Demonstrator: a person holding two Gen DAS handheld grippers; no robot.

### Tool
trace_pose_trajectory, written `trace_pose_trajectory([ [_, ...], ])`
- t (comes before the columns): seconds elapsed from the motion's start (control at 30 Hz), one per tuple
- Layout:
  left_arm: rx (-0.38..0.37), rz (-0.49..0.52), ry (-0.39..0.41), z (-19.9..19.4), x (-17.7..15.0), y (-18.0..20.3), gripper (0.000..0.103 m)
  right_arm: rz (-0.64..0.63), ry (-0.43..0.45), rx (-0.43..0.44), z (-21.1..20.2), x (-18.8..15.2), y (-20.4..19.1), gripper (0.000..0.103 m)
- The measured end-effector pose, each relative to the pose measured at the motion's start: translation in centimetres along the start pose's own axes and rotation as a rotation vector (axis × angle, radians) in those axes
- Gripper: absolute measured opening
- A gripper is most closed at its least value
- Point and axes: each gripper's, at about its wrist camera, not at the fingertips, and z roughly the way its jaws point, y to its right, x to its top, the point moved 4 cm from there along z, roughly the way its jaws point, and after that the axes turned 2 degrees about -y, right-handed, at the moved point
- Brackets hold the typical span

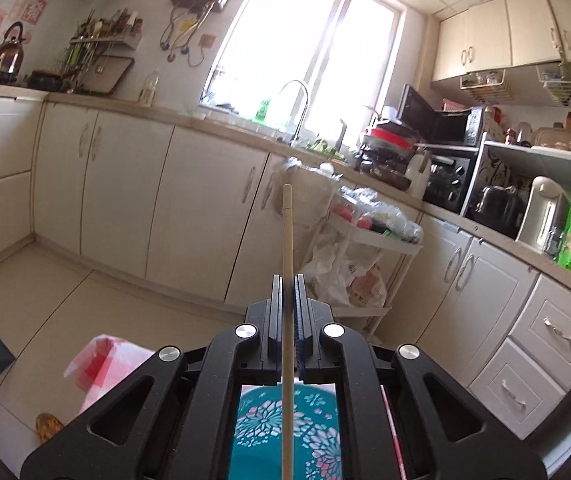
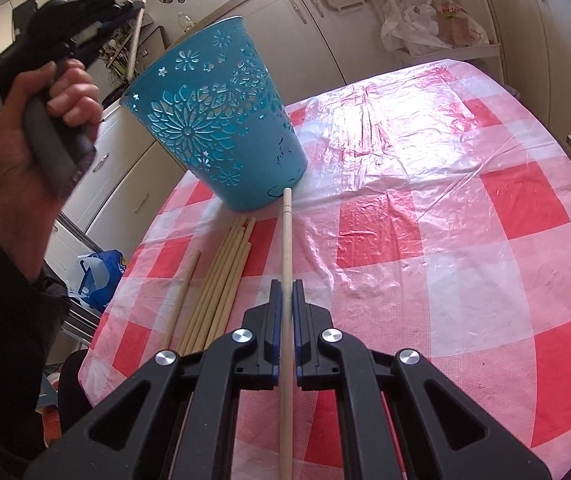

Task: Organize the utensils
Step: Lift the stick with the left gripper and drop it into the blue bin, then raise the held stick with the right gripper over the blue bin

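Two chopsticks are held, one in the left gripper (image 1: 288, 280), one (image 2: 286, 240) in the right gripper (image 2: 286, 284); several chopsticks (image 2: 221, 280) lie at 7 o'clock from the teal basket (image 2: 221, 120), not yet inside.

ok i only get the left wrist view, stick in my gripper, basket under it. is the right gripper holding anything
Observer: Yes, the right gripper is shut on a stick whose tip points at the foot of the basket.
Operator: any more loose ones
Observer: A pile of them lies on the table, just left of the right gripper, with one more slightly apart on its left.
Operator: basket standing ok
Observer: It stands on its base on the table, open end up, just beyond the pile.
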Motion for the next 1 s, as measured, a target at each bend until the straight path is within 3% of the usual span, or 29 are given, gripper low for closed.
trace_pose_trajectory([
  [0.3,0.075,0.083,-0.150,2.0,-5.1,-0.6,0.006,0.011,-0.002,0.003,-0.1,0.0,0.3,0.006],
  [0.5,0.105,0.131,-0.216,1.2,-6.8,-1.1,0.019,0.011,-0.003,-0.001,0.0,0.1,0.2,0.006],
  [0.83,0.130,0.165,-0.200,-4.4,-7.2,-0.1,0.049,-0.008,0.018,-0.028,-0.2,0.0,-0.2,0.006],
  [1.0,0.150,0.171,-0.179,-7.2,-7.1,0.3,0.051,-0.034,0.036,-0.045,-0.4,-0.1,-0.6,0.006],
])
